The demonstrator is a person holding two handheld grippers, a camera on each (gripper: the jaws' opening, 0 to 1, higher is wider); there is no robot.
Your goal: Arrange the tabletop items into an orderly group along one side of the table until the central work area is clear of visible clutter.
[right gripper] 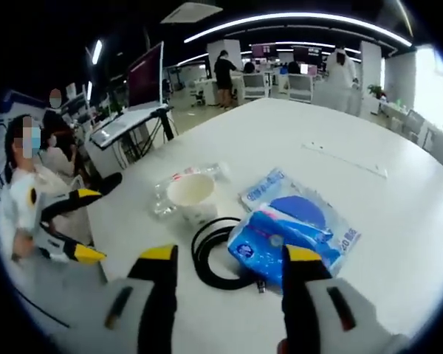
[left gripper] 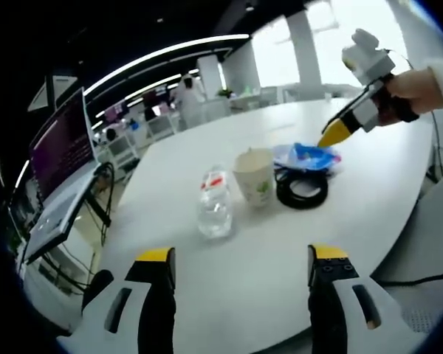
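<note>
On the round white table [left gripper: 207,295] stands a small group. A clear plastic bottle [left gripper: 215,206] with a red label is nearest, then a white paper cup [left gripper: 255,175], a black cable coil [left gripper: 303,188] and blue packets [left gripper: 306,156]. My left gripper [left gripper: 242,258] hangs open short of the bottle, holding nothing. The right gripper [left gripper: 336,133], held by a hand, hovers just above the packets. In the right gripper view my right gripper [right gripper: 229,258] is open over the cable coil [right gripper: 210,254] and blue packets [right gripper: 295,221]. The cup [right gripper: 192,195] and bottle [right gripper: 162,195] lie beyond. The left gripper [right gripper: 77,225] is open at the left.
A monitor and laptop on a stand [left gripper: 59,162] sit off the table's left side. A person in a mask [right gripper: 26,169] is at the table edge. A thin white strip [right gripper: 347,158] lies farther across the table. People and chairs [right gripper: 280,74] are in the background.
</note>
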